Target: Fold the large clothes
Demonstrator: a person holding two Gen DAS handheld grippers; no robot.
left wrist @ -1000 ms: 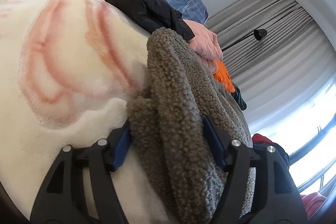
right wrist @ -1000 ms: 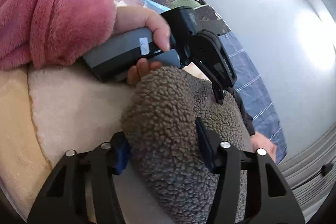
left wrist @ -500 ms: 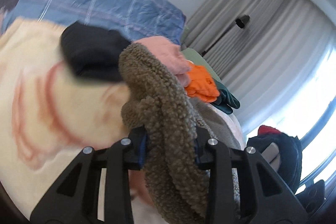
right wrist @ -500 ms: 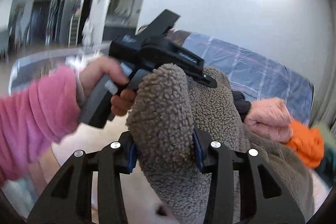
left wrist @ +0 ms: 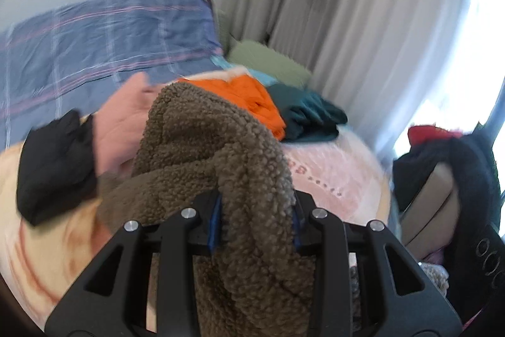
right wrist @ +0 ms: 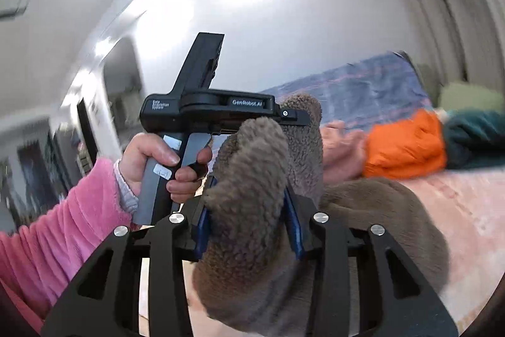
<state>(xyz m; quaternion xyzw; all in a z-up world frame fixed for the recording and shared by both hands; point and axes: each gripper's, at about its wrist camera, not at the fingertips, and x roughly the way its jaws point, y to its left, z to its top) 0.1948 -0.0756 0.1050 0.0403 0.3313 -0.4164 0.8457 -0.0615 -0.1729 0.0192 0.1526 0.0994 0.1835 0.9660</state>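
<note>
A brown fleece garment is bunched up and lifted above the bed. My left gripper is shut on a thick fold of it. My right gripper is shut on another fold of the same fleece, and the rest hangs down to the right. In the right wrist view the left gripper's black body sits close behind the fleece, held by a hand in a pink sleeve.
A cream and pink blanket covers the bed. On it lie a black garment, a pink one, an orange one and a dark green one. A blue plaid pillow lies behind; curtains right.
Both grippers have closed on the fleece and lifted it off the blanket. The views have tilted up toward the wall and curtains.
</note>
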